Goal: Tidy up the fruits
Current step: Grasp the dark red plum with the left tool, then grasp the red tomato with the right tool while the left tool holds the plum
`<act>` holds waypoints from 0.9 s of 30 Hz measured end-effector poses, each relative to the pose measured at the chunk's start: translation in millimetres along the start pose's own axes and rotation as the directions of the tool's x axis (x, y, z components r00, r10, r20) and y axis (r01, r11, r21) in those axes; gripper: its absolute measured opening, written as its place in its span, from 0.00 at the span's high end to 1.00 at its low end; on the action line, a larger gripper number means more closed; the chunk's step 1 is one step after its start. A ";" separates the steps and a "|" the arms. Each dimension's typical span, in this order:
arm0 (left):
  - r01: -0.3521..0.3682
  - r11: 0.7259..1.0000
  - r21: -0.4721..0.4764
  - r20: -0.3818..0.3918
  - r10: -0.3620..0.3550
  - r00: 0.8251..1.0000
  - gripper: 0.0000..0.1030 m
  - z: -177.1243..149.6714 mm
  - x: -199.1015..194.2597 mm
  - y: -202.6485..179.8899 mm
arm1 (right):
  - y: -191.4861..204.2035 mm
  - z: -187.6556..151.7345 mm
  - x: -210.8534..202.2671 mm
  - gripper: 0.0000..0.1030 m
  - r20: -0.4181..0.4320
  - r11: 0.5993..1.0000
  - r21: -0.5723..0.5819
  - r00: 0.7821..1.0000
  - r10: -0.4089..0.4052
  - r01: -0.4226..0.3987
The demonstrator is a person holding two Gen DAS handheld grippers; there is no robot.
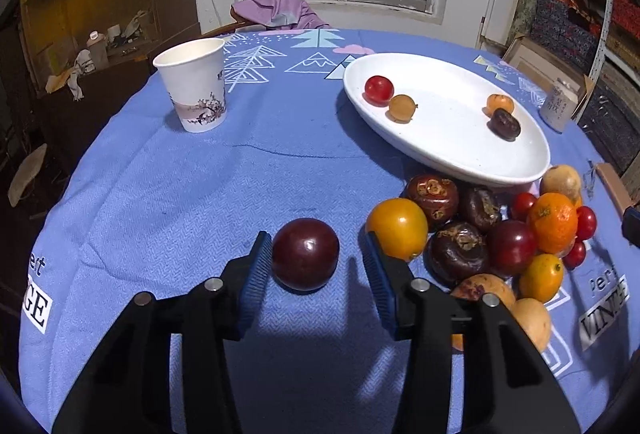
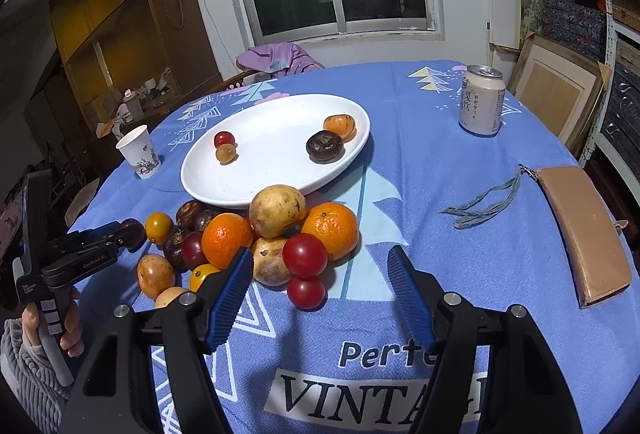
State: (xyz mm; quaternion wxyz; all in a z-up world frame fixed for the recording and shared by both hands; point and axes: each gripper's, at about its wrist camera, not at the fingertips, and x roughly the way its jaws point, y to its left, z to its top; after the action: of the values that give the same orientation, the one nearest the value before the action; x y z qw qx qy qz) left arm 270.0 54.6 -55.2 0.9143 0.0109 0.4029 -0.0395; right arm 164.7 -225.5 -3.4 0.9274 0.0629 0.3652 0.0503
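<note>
**Four fruits on the plate, most are not sorted yet**

I see the white plate (image 2: 276, 194) near the far middle of the counter (image 1: 168, 170) with only four small fruits on it. The big pile of fruits (image 2: 276, 234) lies on the cloth just before the plate's near rim, so I judge most of the work is left. My left gripper (image 1: 312, 262) has its fingers apart around a dark red plum (image 1: 305, 254); one pad looks just touching it, the other is clear, so it is not clamped. My right gripper (image 2: 320, 274) has its fingers apart and empty, over the near side of the pile.
</note>
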 end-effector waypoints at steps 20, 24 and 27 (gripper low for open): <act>0.004 0.995 -0.101 0.005 -0.004 1.000 0.66 -4.6 -13.2 24.0 | 23.0 -22.3 17.5 0.37 -0.055 0.986 -0.150 0.995 -0.084 0.075; 0.025 0.992 -0.123 0.019 -0.023 1.000 0.66 -3.6 -22.3 28.3 | 31.0 -29.4 30.6 0.52 -0.100 0.976 -0.203 0.990 -0.101 0.079; 0.039 0.991 -0.130 0.022 -0.036 0.999 0.66 -2.7 -25.0 28.5 | 29.6 -30.3 34.3 0.53 -0.108 0.976 -0.200 0.988 -0.106 0.083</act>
State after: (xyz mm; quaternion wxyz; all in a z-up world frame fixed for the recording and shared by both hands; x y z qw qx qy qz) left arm 253.5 84.8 -38.9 0.9161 -0.0567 0.3957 -0.0304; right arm 167.5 -189.1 -43.8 0.9072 -0.0488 0.4155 0.0451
